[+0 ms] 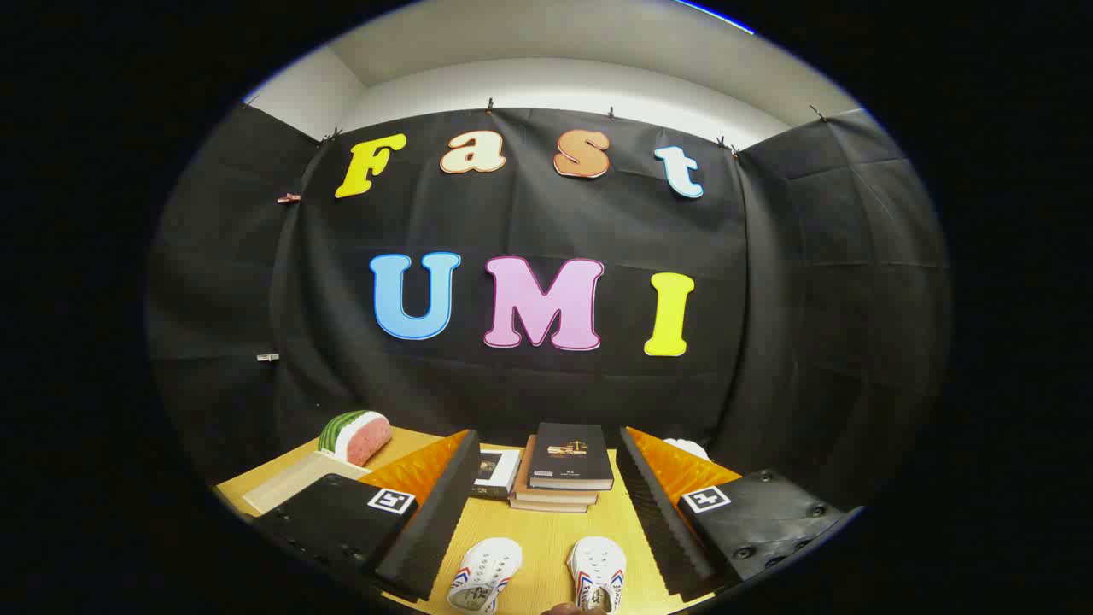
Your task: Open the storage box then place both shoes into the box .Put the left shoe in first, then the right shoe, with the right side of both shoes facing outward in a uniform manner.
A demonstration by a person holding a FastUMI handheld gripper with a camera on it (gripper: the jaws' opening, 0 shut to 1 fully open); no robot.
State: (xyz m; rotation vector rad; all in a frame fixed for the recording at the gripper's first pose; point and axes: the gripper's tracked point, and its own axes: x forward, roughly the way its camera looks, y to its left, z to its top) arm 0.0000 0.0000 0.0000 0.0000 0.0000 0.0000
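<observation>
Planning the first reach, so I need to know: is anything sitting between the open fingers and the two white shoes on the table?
Nothing visible is. The hand-held gripper is open, and both white shoes lie between its fingers on bare table. The stacked books sit beyond them.

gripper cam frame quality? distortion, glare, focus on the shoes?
Gripper view: strong fisheye bowing of the table edges and wall seams; even overhead light, no harsh glare; books sharp; the two shoes between the open fingers are sharp but cropped low; gripper holds nothing.
</observation>
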